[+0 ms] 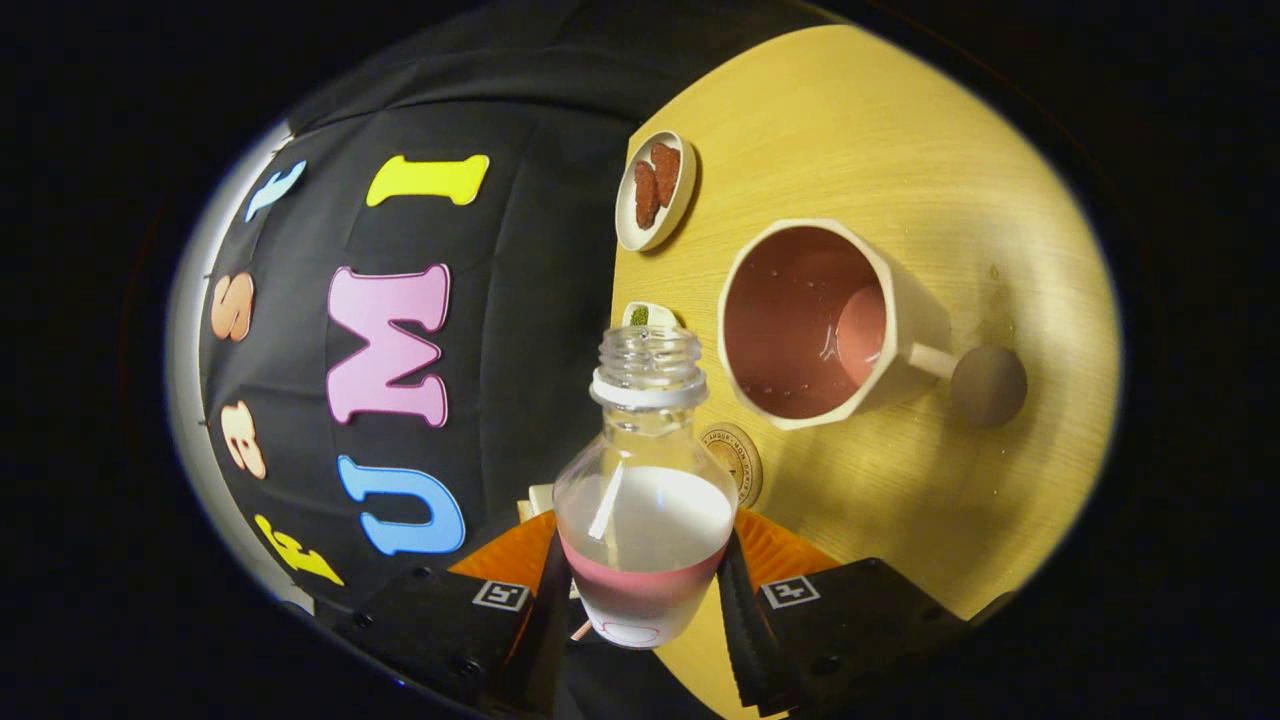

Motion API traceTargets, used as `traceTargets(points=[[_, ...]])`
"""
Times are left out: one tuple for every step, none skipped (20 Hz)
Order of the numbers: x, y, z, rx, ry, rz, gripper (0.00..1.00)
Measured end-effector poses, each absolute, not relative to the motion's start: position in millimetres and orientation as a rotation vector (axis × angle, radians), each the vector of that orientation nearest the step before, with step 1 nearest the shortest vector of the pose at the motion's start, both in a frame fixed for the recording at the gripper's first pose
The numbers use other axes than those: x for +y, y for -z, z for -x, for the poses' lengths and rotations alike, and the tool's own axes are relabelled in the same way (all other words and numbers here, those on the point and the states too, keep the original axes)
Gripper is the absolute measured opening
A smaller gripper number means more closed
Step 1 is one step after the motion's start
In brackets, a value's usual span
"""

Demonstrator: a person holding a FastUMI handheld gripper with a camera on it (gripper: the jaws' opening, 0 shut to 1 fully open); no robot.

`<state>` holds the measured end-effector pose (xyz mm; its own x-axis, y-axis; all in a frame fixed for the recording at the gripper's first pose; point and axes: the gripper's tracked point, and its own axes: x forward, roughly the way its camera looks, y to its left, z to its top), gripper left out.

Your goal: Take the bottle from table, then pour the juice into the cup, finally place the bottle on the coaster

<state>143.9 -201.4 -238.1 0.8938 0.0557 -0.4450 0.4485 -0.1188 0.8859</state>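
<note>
Claw (645, 590) gripping bottle (645, 500), cup (815, 325) beyond

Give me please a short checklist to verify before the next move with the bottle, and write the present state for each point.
1. Grip: gripper has both fingers pressed on the bottle. Ok.
2. Cap: bottle neck is open, no cap. Ok.
3. Liquid: some remains in the tilted bottle. Ok.
4. Cup: stands on the table, beyond the fingers, pink inside with wet drops; fill level cannot tell.
5. Bottle mouth over the cup: it sits beside the rim, not above it. Not ok.
6. Coaster: round, partly behind the bottle, nothing on the visible part. Ok.
</note>
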Motion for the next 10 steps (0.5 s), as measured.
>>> traceTargets(points=[[-201.8, 237.2, -145.6, 0.389, 0.353, -1.703, 0.69], [-202.9, 235.9, -144.8, 0.381, 0.36, -1.733, 0.69], [-205.3, 236.4, -143.4, 0.375, 0.372, -1.761, 0.69], [-206.9, 237.4, -142.6, 0.374, 0.383, -1.787, 0.69], [-206.7, 236.9, -143.6, 0.372, 0.388, -1.815, 0.69], [-206.4, 236.4, -144.2, 0.372, 0.393, -1.843, 0.69], [-205.1, 237.4, -144.5, 0.376, 0.394, -1.867, 0.69], [-202.2, 238.2, -144.2, 0.385, 0.393, -1.883, 0.69], [-199.8, 238.9, -143.0, 0.396, 0.391, -1.894, 0.69], [-197.1, 239.6, -143.3, 0.407, 0.386, -1.904, 0.69]])
